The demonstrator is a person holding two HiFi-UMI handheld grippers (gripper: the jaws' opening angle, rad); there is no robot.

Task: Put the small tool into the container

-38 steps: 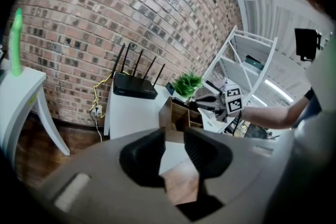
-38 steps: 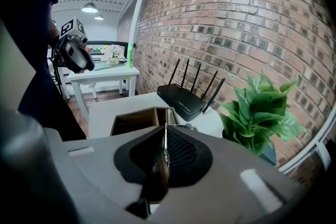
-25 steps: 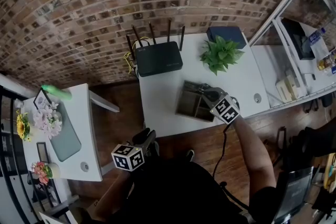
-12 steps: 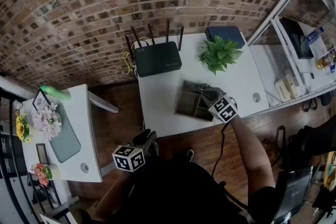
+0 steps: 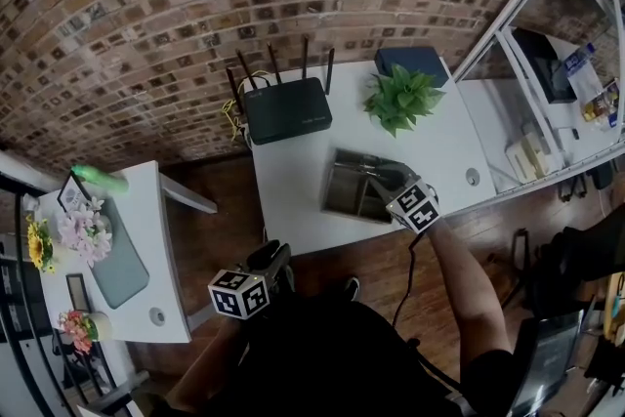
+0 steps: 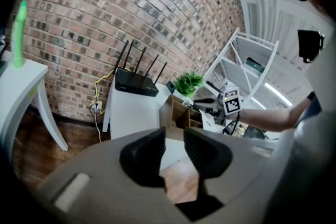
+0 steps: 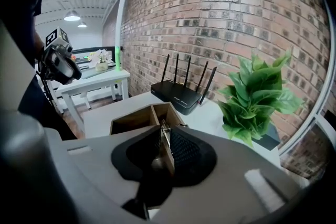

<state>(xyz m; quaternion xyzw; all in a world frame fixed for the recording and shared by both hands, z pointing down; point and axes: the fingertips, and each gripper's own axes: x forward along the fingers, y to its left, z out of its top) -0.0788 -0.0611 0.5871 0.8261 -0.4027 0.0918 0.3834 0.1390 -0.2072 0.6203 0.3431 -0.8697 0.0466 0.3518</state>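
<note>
**Head view.** The right tongs [image 5: 389,181] are held low over the wooden container [image 5: 337,195], which stands on the white desk [image 5: 293,176]. This is judged a release posture, so that the tool drops inside rather than onto the desk. The small tool is too small to be made out here. The left tongs [image 5: 277,259] are kept off the desk, close to the person's body and well apart from the container. They are apparently parked, as one pair suffices for this job.

**Left gripper view.** The left tongs are released: the jaws stand apart and only floor and desk edge are seen through the gap. Nothing is gripped. The container and the right tongs are seen ahead and to the right.

**Right gripper view.** The jaws have just been opening. The small tool [image 7: 164,132], a slim metal piece, is seen between them against the right pad, with a gap on its other side. The grip is therefore judged let go, with the drop not yet seen. A container divider lies just beyond the tips, with compartments on either side. Only bare wood is seen in them. Which compartment the tool will land in cannot be told.
</note>
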